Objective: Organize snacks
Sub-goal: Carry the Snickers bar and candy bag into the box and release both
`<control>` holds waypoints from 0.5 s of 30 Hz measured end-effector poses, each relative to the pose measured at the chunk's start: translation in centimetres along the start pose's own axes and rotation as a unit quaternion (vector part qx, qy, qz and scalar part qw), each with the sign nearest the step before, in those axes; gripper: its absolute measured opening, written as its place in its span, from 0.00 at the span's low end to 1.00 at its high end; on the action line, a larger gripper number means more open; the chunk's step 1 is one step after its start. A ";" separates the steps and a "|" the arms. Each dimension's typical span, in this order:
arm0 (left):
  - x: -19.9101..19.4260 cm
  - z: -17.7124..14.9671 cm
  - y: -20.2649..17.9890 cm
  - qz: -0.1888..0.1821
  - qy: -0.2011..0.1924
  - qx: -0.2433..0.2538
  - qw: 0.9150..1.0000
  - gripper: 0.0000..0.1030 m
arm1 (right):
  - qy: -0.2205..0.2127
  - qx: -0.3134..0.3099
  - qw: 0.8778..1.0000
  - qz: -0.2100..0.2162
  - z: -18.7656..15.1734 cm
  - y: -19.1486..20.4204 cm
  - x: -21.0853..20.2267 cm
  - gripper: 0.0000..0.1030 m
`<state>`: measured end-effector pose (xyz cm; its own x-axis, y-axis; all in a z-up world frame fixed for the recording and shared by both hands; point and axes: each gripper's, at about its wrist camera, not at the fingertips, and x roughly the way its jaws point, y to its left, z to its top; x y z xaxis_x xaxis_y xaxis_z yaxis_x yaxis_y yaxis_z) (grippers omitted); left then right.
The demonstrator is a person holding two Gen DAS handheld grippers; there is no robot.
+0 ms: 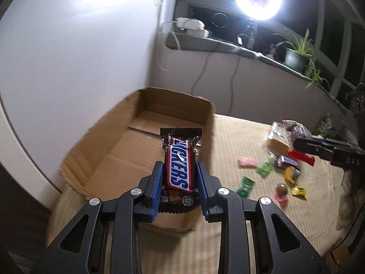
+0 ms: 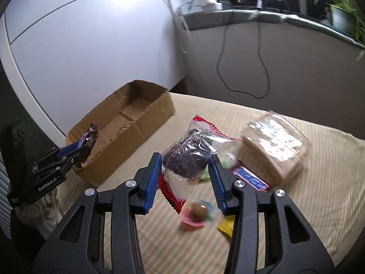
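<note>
A left gripper (image 1: 179, 183) clamps a Snickers bar (image 1: 179, 159) between its blue fingers (image 1: 157, 187), the bar's long axis pointing ahead over the open cardboard box (image 1: 109, 150). To its right, the right gripper (image 2: 186, 178) grips a clear packet of dark biscuits (image 2: 189, 157) above the worktop (image 2: 319, 182), farther from the box, with loose snacks (image 1: 267, 171) scattered below.
</note>
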<state>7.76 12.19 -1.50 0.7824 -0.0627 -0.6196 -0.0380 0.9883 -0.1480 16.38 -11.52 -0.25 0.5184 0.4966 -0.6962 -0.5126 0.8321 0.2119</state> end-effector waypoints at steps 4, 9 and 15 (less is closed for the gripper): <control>0.1 0.2 1.9 0.022 -0.003 -0.010 1.000 0.26 | 0.003 -0.020 1.000 0.017 0.7 2.2 1.2 0.43; 0.4 0.3 3.8 0.039 -0.001 -0.019 0.999 0.26 | 0.010 -0.039 0.999 0.036 1.8 4.9 3.0 0.43; 0.7 0.7 4.9 0.049 0.000 -0.021 0.999 0.26 | 0.017 -0.064 0.996 0.058 2.7 8.0 5.2 0.43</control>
<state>8.56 17.03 -2.16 0.7740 0.0335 -0.6323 -0.1395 0.9831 -0.1188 16.76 -1.61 -0.32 0.4286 0.5767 -0.6955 -0.6512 0.7308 0.2047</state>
